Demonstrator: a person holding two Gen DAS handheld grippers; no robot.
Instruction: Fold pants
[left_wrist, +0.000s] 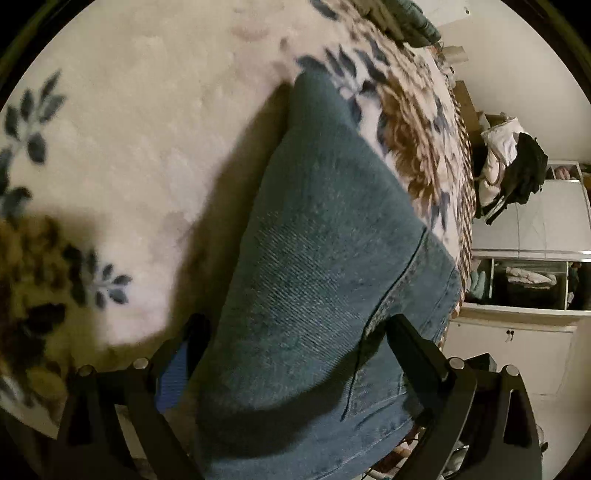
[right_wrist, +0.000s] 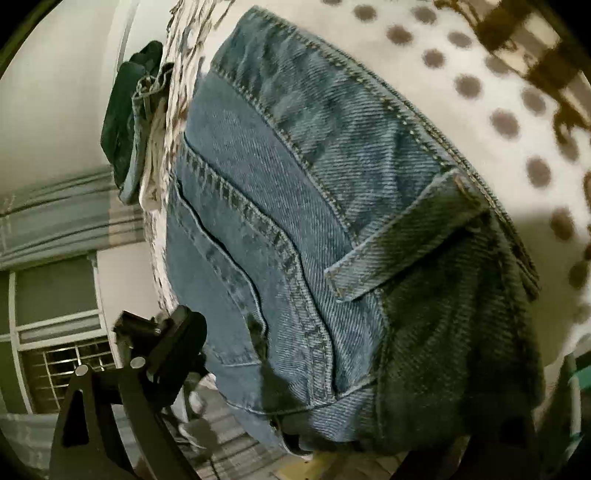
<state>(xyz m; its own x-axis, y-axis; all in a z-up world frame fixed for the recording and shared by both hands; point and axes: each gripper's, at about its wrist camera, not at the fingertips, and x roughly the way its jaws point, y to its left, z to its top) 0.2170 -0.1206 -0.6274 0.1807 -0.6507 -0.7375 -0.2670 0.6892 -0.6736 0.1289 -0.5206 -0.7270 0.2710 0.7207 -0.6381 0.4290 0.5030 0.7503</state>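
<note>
Operator: Both grippers' status? Jeans location?

Technician: Left gripper (left_wrist: 295, 332) and right gripper (right_wrist: 351, 369) stand spread, denim between the fingers, unpinched. Blue jeans (left_wrist: 325, 221) lie folded on the floral blanket (left_wrist: 129, 129). Denim: heavy, soft, non-slip. Grasp the waistband (right_wrist: 406, 122) seam.

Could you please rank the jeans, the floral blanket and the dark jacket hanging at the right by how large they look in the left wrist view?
1. Floral blanket, though the jeans nearly match it.
2. Jeans, enlarged by nearness to the camera.
3. Dark jacket, far off and plainly smallest.
</note>
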